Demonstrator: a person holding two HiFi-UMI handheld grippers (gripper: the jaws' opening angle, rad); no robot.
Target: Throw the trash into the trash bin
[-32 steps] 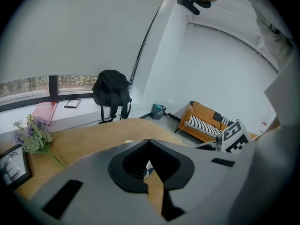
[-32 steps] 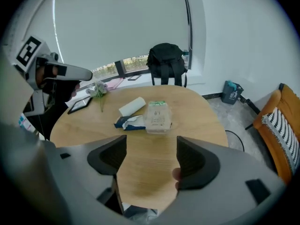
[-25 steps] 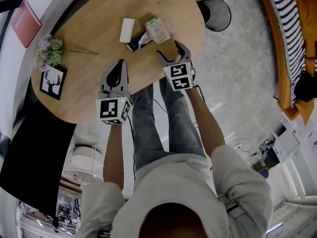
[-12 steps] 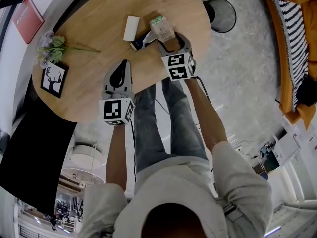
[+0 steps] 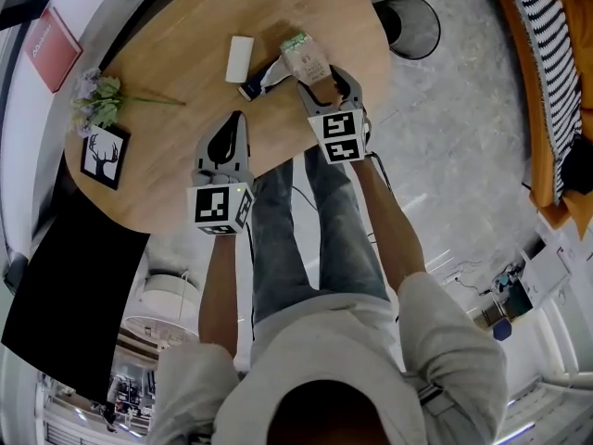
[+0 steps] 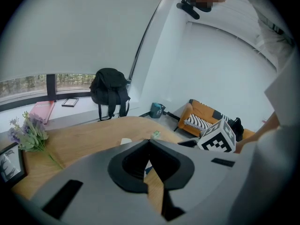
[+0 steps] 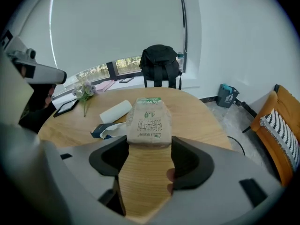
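Right gripper view shows my right gripper (image 7: 150, 144) with its jaws wide and closing. The near end of a brown milk carton (image 7: 149, 121) sits right between the tips, lying flat on the wooden table (image 7: 197, 111). I can't tell that the pads are pressing on it yet. Just left of the carton lies a dark blue packet (image 7: 104, 131) with white tissue sticking out, and beyond that a white paper roll (image 7: 116, 110). Further back on the table is a bunch of flowers (image 7: 84, 90), and a black backpack (image 7: 160, 64) stands behind the far edge.

From the head view, the same gripper (image 5: 324, 80) reaches over the table's near edge to the carton (image 5: 304, 57). The black trash bin (image 5: 428, 28) stands on the floor beside the table's right end, apart from the carton.

My left gripper (image 6: 149, 142) is clenched on nothing, its tips meeting. In the head view it (image 5: 232, 123) hovers over the table's near edge, well left of the trash. A framed deer picture (image 5: 102, 154) sits at the table's left end.
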